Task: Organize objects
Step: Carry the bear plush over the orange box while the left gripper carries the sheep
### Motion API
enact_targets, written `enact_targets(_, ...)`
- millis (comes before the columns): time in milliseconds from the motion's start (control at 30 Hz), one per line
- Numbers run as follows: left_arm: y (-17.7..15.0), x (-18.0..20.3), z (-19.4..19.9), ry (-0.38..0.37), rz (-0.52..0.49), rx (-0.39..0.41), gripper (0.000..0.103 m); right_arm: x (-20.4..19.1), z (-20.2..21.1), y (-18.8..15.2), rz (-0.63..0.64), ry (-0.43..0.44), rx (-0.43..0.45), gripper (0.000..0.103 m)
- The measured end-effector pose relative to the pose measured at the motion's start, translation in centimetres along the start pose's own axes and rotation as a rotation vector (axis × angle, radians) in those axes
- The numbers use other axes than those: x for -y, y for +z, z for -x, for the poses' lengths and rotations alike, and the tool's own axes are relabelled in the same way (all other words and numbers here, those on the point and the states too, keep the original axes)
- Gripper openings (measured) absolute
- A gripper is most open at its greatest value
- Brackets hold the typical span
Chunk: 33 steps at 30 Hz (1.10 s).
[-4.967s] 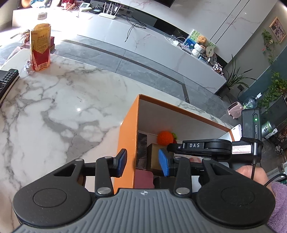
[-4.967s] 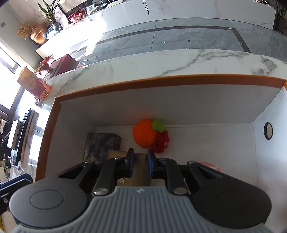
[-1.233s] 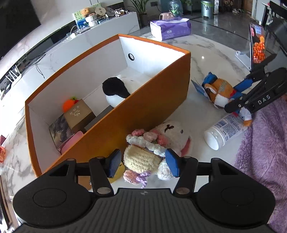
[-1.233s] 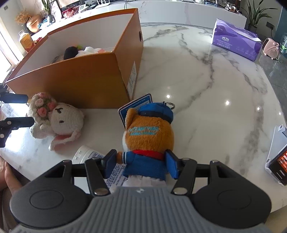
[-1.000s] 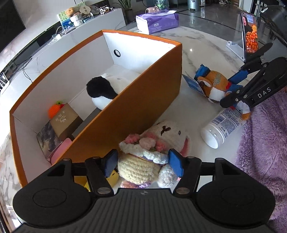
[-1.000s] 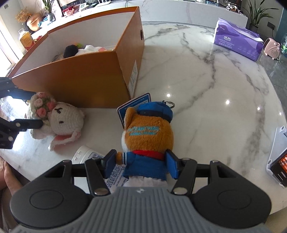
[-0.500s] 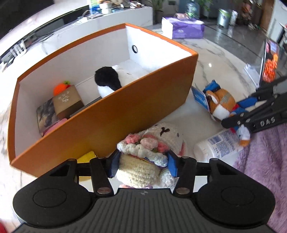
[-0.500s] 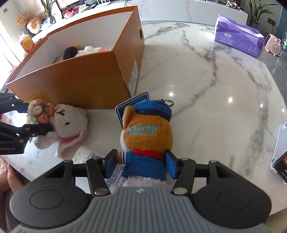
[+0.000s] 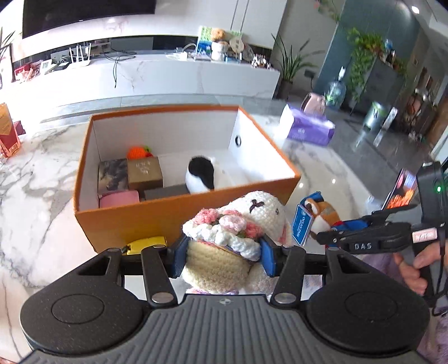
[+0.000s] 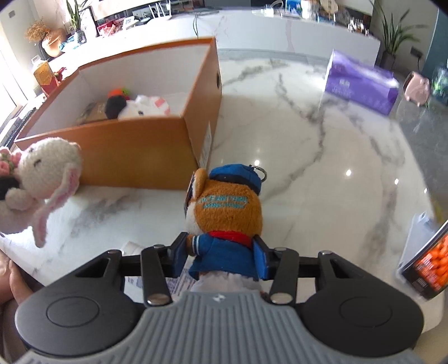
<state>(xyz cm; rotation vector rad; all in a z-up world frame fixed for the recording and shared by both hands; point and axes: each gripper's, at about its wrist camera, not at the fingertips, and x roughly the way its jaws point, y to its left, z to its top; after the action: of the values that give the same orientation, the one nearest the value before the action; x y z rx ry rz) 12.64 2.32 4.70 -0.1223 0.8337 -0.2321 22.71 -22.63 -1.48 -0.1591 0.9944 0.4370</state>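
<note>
Both clamped: left gripper (image 9: 222, 259) squeezes crocheted bunny (image 9: 238, 224); right gripper (image 10: 222, 259), tightening, fuzzy plush (image 10: 226, 221).

I'm over a white marble table (image 10: 322, 156) with grey veins, glossy, catching ceiling-light spots. Behind it runs a long low white marble console (image 9: 168, 75) under a dark wall-mounted TV (image 9: 84, 14), with routers (image 9: 79, 56) and cables on top (cluttered). Grey stone floor (image 9: 364, 140) right. Potted plants (image 9: 291, 61) beside a teal wall (image 9: 372, 42). Strong daylight from the left.
</note>
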Motion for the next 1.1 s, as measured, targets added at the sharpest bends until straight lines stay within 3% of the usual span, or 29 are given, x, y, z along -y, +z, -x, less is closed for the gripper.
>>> enact_targets(333, 4.7, -2.0, 3.2, -0.017, 0.06, 0.125, 0.06, -4.1, 7.4, 5.9, 0.123, 0.038, 0.17, 0.049)
enact_targets(567, 7.9, -3.8, 2.0, 0.016, 0.074, 0.152, 0.06, -7.7, 9.4, 11.4, 0.183, 0.093, 0.261, 0.049)
enact_targets(833, 9.5, -7.2, -1.0, 0.047, 0.137, 0.117, 0.06, -10.9, 5.5, 16.3, 0.165, 0.144, 0.238, 0.049)
enact_targets(1100, 9.5, -10.4, -3.8, 0.048, 0.196, 0.072, 0.06, -10.5, -1.7, 18.3, 0.102, 0.114, 0.114, 0.049)
